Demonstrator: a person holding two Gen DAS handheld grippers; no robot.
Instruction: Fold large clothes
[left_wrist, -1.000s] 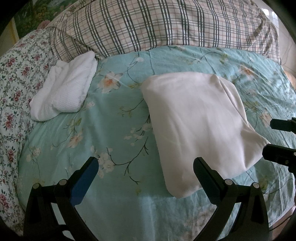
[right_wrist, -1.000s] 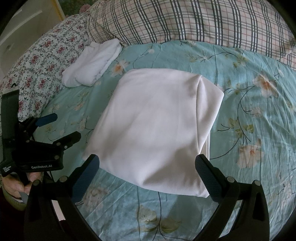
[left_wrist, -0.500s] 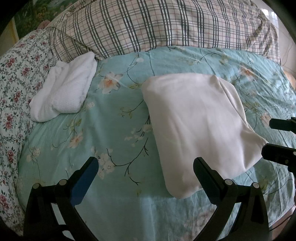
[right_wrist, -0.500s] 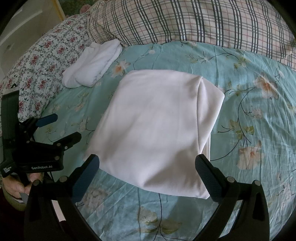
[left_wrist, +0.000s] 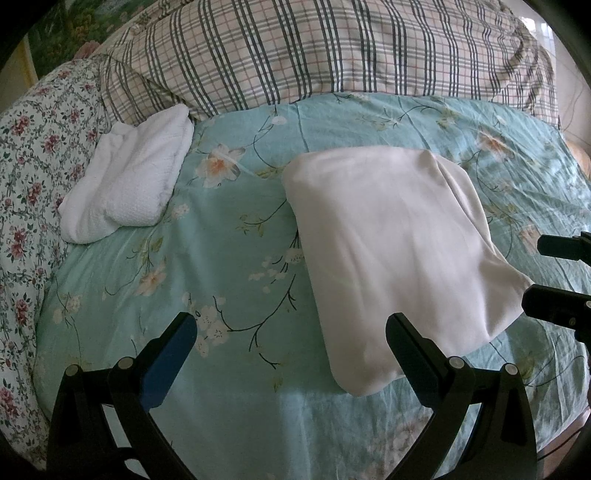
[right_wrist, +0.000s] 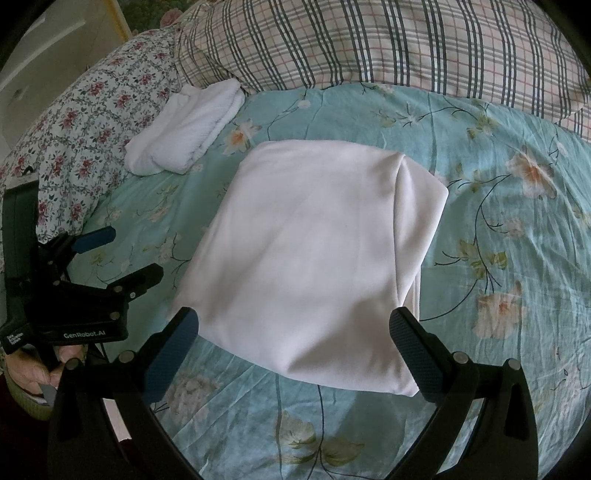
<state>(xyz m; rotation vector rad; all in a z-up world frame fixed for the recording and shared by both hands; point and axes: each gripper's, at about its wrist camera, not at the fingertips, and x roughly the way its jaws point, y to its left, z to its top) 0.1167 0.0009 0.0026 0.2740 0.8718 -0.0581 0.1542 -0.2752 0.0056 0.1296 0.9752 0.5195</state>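
Observation:
A pale pink garment lies folded into a rectangle on the teal floral bed sheet; it also shows in the right wrist view. My left gripper is open and empty, above the sheet just left of the garment's near corner. My right gripper is open and empty, hovering over the garment's near edge. The right gripper's fingers show at the right edge of the left wrist view. The left gripper shows at the left of the right wrist view, apart from the garment.
A folded white textured cloth lies at the back left, also in the right wrist view. A plaid pillow lies along the back. A red-flowered quilt borders the left side. A white cabinet stands beyond it.

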